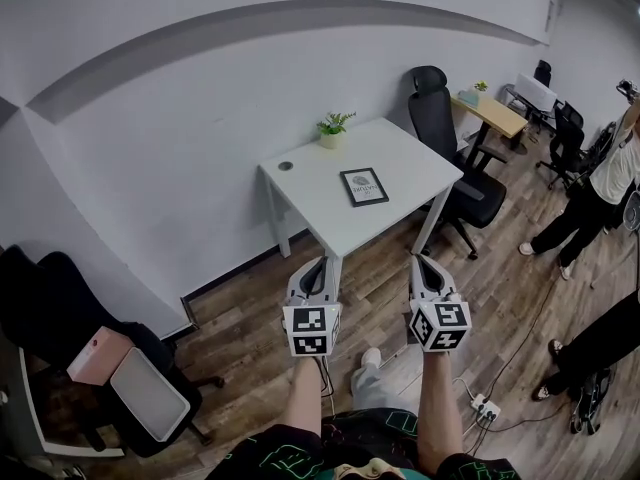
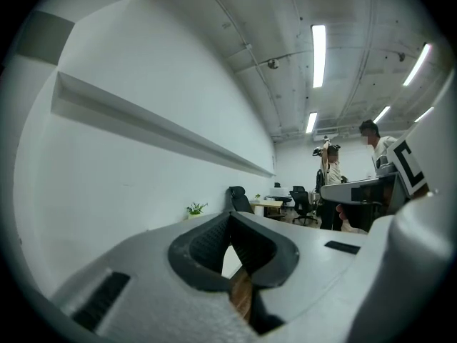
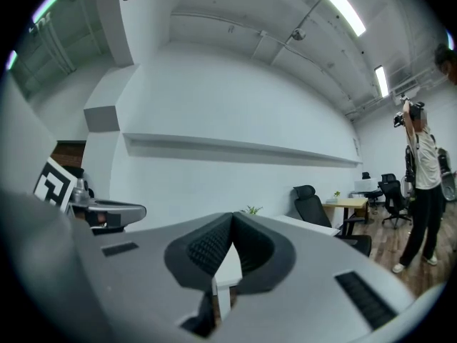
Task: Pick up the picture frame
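Picture frame (image 1: 364,186) flat on table (image 1: 300,193), well beyond both grippers

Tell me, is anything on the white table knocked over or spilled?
Nothing really stands out. The picture frame lies flat on the white table, the little potted plant stands upright near the wall, and nothing looks spilled or broken.
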`<state>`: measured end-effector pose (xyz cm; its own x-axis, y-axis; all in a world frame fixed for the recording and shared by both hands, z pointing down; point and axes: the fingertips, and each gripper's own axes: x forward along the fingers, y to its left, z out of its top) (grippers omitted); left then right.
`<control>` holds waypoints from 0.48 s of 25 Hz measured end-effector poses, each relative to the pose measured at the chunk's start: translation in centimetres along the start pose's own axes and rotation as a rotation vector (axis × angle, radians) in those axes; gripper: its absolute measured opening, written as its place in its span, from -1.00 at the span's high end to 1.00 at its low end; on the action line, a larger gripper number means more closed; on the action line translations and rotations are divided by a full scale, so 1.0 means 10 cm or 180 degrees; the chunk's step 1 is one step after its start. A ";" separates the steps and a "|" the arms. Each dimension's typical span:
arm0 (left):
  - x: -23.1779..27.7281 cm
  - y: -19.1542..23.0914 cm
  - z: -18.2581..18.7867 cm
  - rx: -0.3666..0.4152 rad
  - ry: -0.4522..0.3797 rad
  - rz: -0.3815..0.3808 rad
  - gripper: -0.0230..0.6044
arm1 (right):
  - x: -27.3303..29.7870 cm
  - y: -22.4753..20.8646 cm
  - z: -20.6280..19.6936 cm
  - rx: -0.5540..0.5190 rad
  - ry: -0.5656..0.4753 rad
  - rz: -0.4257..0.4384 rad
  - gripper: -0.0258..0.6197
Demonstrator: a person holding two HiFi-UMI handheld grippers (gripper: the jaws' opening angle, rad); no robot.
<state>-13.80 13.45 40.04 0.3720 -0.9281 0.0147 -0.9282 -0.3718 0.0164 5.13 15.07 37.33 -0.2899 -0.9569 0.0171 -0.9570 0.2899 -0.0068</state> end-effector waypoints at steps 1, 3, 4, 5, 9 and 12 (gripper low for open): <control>0.08 0.01 -0.01 0.0006 0.0008 0.0009 0.91 | 0.06 -0.05 -0.03 0.0013 0.0013 -0.0004 0.91; 0.24 0.03 -0.03 0.0018 0.0021 0.0051 0.91 | 0.20 -0.17 -0.07 0.0027 0.0035 0.0000 0.91; 0.34 0.03 -0.05 0.0022 0.0028 0.0081 0.91 | 0.28 -0.24 -0.08 0.0031 0.0042 0.0003 0.91; 0.44 0.04 -0.07 0.0021 0.0043 0.0112 0.90 | 0.37 -0.32 -0.09 0.0038 0.0046 0.0004 0.91; 0.94 0.06 -0.22 -0.0027 0.0156 0.0170 0.90 | 0.78 -0.63 -0.15 0.0057 0.0097 0.0010 0.91; 1.34 0.06 -0.29 -0.0107 0.0174 0.0232 0.90 | 1.12 -0.87 -0.21 0.0039 0.0177 0.0057 0.91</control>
<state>-9.37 0.83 43.17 0.3043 -0.9499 0.0716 -0.9523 -0.3015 0.0469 10.18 1.91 39.68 -0.3070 -0.9489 0.0724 -0.9517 0.3064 -0.0199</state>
